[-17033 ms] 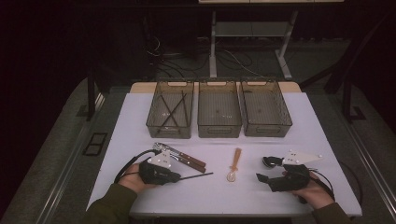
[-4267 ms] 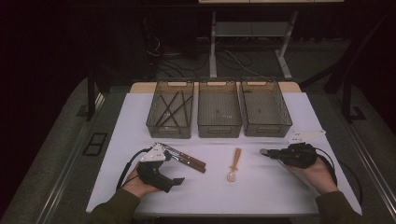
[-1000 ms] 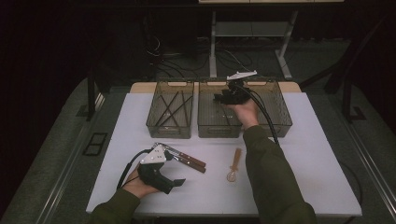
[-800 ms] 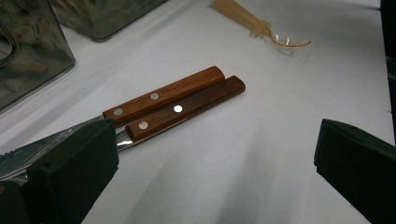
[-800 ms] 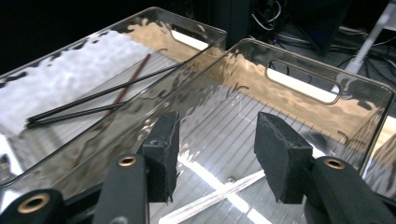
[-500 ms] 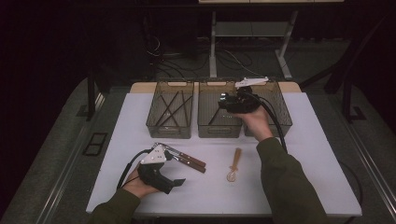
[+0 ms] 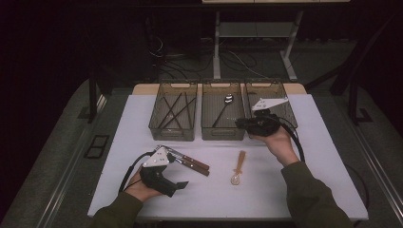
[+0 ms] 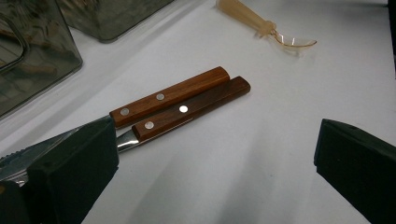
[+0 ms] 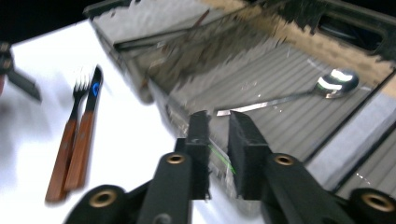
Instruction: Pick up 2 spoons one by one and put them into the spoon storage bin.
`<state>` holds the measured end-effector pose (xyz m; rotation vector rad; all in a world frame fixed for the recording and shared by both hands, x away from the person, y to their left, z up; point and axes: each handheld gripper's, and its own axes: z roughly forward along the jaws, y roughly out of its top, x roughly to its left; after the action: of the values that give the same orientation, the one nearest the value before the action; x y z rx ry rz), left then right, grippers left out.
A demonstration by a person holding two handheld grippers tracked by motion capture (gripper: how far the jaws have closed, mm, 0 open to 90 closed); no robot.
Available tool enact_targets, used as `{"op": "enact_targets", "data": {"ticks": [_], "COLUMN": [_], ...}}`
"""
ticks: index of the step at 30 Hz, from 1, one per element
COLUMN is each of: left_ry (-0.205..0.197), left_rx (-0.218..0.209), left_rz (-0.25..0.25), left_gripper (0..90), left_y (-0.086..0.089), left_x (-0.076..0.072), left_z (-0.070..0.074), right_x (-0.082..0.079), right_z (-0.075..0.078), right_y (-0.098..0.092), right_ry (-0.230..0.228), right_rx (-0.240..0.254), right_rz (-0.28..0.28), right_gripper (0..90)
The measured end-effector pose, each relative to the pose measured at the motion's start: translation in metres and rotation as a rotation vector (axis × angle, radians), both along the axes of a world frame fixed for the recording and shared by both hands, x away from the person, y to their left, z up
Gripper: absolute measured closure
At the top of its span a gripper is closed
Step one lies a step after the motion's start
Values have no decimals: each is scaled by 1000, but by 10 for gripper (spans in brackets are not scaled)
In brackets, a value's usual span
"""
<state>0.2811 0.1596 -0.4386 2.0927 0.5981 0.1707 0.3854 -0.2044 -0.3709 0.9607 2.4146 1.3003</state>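
- Resting my left gripper [image 7: 179,185] on the table, jaws wide, empty, beside the wooden-handled cutlery [image 7: 190,163].
- Lying in the middle bin [image 7: 209,134] now: metal spoon [image 7: 222,108], dropped.
- Pulling back my right gripper [image 7: 240,123], jaws just closing, narrow, empty; plastic spoon [image 7: 238,166] probably next.

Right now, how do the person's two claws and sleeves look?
Each claw, left and right, has a black body with a pale grey three-cornered plate on top and a black cable trailing from it. In the gripper views the jaws carry thick black block-shaped pads, and the right claw's black arms show brass-coloured rivets. The person wears dark olive-green long sleeves.
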Motion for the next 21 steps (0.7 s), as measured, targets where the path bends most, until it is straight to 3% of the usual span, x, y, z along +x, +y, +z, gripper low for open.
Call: {"op": "enact_targets", "data": {"ticks": [4,21], "left_ry": [-1,0], "left_rx": [5,14], "left_rz": [2,2], "left_gripper": [0,0], "left_y": [0,0], "left_x": [0,1], "left_z": [0,-1], "right_x": [-12,-31], "right_z": [-9,-50], "right_y": [-8,-13], "right_ry": [3,73], "right_rx": [-18,-112], "right_rz": [23,66], "right_gripper": [895,897]}}
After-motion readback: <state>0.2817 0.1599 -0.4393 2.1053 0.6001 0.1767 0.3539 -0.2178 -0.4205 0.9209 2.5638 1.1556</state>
